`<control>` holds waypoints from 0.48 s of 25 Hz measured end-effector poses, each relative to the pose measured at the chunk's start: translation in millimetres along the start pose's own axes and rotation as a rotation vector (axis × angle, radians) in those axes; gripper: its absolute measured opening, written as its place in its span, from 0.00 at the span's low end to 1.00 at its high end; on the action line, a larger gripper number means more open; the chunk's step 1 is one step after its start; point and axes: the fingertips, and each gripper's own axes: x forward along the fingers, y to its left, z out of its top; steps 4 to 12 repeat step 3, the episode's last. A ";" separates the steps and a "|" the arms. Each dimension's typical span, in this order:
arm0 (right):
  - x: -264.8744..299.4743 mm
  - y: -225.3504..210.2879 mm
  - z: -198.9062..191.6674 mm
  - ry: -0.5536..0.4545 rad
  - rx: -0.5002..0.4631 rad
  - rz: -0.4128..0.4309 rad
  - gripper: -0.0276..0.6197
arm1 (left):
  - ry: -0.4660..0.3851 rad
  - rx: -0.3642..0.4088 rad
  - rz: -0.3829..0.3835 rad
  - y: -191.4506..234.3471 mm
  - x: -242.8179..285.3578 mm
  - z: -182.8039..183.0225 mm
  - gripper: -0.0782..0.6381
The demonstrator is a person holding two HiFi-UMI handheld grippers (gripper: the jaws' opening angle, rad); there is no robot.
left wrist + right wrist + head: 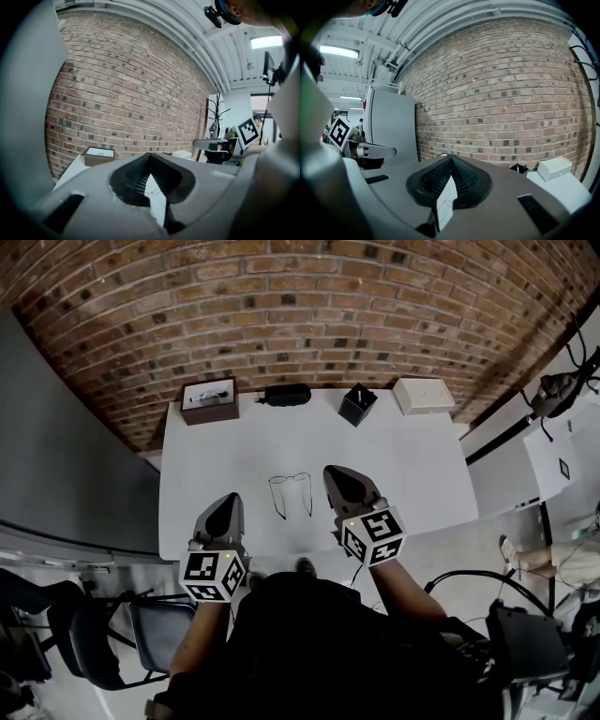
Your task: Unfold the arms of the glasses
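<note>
Wire-framed clear-lens glasses lie on the white surface, between and just ahead of both jaws. Left gripper and right gripper: jaws pressed together, empty. Likely light, springy, fragile; pinch each arm near its hinge.

A brick wall is running behind the white bench. A grey panel is standing at its left (chairs nearby), and a strip light is glowing overhead.
</note>
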 end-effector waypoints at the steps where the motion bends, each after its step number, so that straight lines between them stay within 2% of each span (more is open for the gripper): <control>1: 0.4 -0.3 0.4 0.000 0.002 0.000 0.06 | 0.000 0.001 -0.001 0.3 0.2 -0.1 0.12; 12: 1.3 -0.9 1.6 -0.001 0.010 0.001 0.06 | -0.002 0.004 -0.003 1.2 0.5 0.0 0.12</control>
